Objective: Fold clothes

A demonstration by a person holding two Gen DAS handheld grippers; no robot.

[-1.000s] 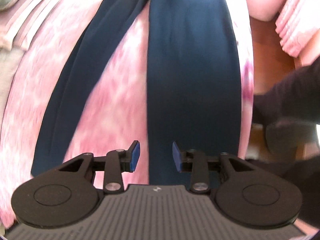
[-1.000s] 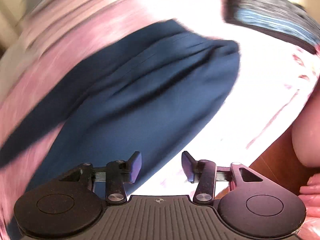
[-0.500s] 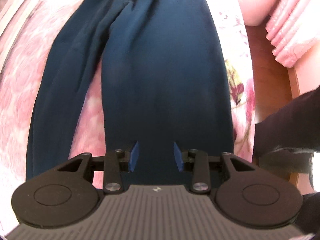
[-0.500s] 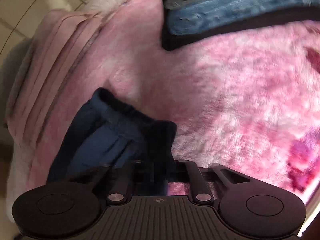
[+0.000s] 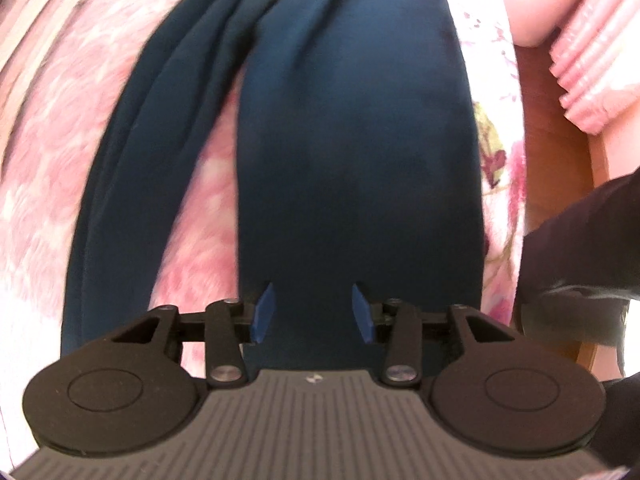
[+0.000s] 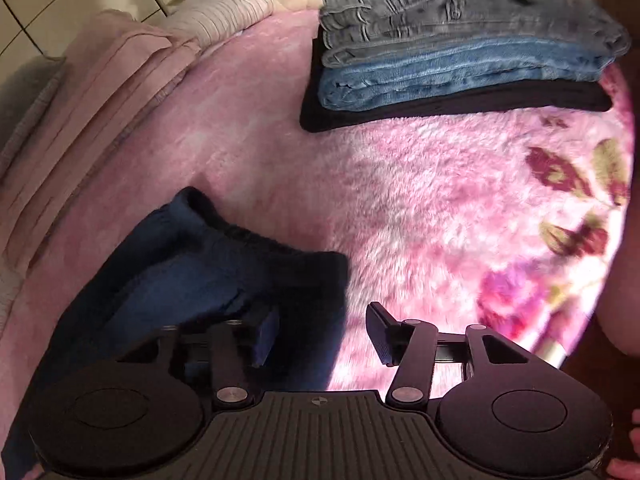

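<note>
Both claws are spreading: left gripper [image 5: 313, 312] straddles the navy trousers [image 5: 352, 152] without pinching, right gripper [image 6: 322, 334] beside their waistband, folded jeans [image 6: 452, 40] well ahead on the pink blanket [image 6: 400, 200].

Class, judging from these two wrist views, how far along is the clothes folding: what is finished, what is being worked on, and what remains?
Done: a folded stack of jeans and a black garment sits on the pink blanket. In hand: navy trousers lie spread out, legs apart; the left gripper and right gripper hover over them with opening jaws, gripping nothing. Left: fold the trousers and stack them.
</note>
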